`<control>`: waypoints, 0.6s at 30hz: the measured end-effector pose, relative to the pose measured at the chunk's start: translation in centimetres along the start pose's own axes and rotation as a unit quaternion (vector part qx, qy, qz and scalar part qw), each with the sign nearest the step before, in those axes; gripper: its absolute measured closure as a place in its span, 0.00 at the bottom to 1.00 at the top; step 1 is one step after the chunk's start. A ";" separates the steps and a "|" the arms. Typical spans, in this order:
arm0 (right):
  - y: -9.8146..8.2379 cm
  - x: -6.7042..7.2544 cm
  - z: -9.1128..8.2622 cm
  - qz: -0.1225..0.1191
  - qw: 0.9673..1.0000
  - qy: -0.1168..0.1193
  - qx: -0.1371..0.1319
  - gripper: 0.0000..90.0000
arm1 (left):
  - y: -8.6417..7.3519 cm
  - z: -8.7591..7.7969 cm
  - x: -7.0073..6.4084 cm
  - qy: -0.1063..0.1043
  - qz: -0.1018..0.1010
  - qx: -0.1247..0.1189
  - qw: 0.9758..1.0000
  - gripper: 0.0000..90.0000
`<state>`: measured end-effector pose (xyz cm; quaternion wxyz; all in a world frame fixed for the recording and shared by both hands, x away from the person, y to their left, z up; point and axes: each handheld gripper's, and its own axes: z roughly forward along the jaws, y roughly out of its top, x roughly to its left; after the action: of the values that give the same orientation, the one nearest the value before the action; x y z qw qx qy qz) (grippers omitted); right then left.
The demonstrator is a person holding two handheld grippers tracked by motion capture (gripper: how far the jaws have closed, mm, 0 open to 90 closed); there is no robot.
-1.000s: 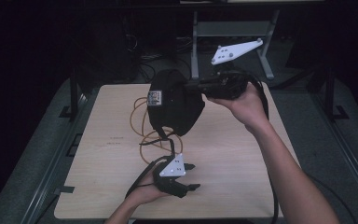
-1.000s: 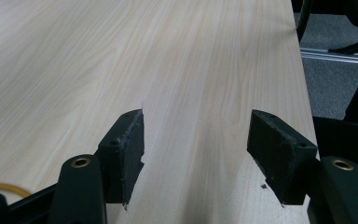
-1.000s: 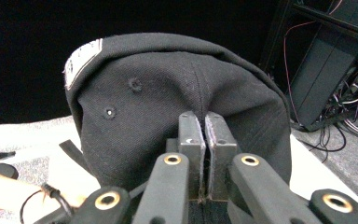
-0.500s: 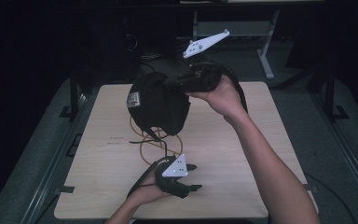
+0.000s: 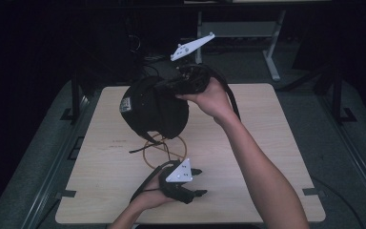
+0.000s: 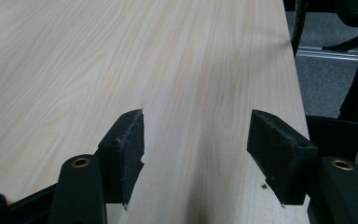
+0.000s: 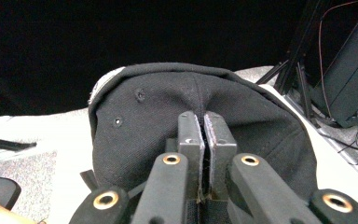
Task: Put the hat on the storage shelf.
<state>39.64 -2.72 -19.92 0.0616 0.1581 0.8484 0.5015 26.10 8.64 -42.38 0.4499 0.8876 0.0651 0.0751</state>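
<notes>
Black cap (image 5: 155, 107) hangs pinched between the right gripper (image 5: 171, 86)'s closed jaws; left gripper (image 5: 196, 182)'s jaws gape empty.

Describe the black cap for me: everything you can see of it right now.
The black cap looks like soft woven fabric, with small stitched eyelets in its crown and a pale label patch on one side. The right gripper has its jaws pinched shut on a fold of the crown and holds the cap in the air above the far half of the wooden table, with nothing else touching it.
</notes>
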 end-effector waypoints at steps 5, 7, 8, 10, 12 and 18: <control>0.6 -0.1 1.7 -0.002 1.000 -0.003 0.020 0.96 | 0.1 0.2 -0.1 -0.003 0.001 0.002 1.000 0.40; 0.8 -0.1 2.9 -0.003 1.000 0.001 0.023 0.96 | 0.1 0.3 -0.3 -0.008 -0.001 0.003 1.000 0.40; 0.8 0.0 3.7 -0.001 1.000 0.004 0.026 0.96 | 0.1 0.4 -0.3 -0.009 0.000 0.001 1.000 0.40; 0.9 0.1 5.1 0.000 0.999 0.001 0.034 0.95 | 0.3 0.5 -0.5 -0.010 0.011 0.005 1.000 0.40; 0.7 0.4 6.4 0.002 0.999 -0.007 0.047 0.85 | 0.3 0.5 -0.6 -0.011 0.013 0.003 1.000 0.40; 0.2 0.4 6.9 0.010 0.999 0.000 0.035 0.64 | 0.3 0.4 -0.8 -0.010 0.009 0.000 1.000 0.40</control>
<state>41.08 3.18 -23.11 0.0506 0.1688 0.8638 0.4720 25.43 8.06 -42.45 0.4502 0.8887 0.0522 0.0700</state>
